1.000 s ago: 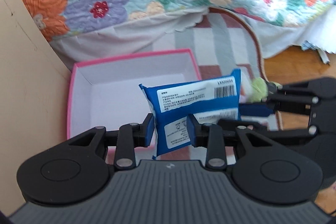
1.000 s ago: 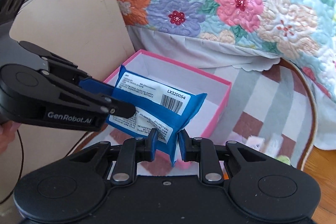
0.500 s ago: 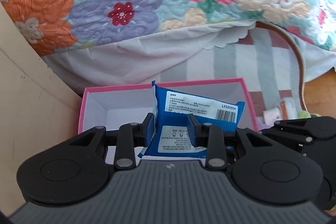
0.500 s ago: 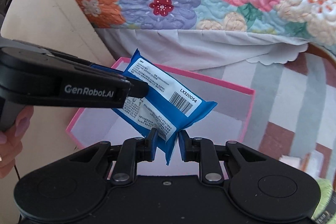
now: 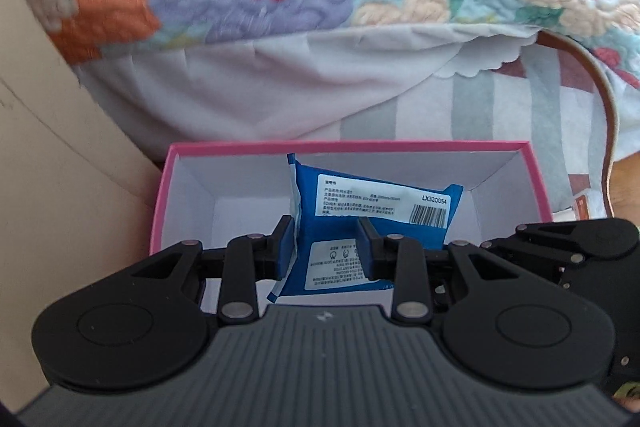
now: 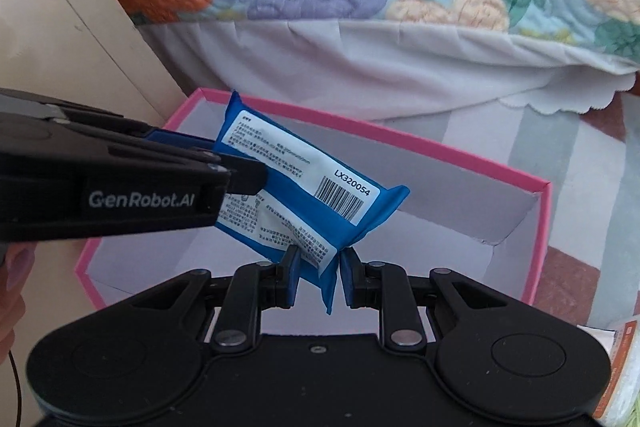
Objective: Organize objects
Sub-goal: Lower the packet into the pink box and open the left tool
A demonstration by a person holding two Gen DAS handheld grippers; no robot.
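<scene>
Left gripper [image 5: 326, 247]: clamped on blue packet [image 5: 376, 215], near end. Right gripper [image 6: 318, 281]: pinching its sealed corner fin. Packet: over pink box [image 6: 460, 157], above floor. Likely soft, light, slick film; seams grip best.

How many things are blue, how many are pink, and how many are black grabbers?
Blue: 1, the blue packet
Pink: 1, the pink box
Black grabbers: 2, the left gripper and the right gripper, both pinching the packet
Total: 4
</scene>
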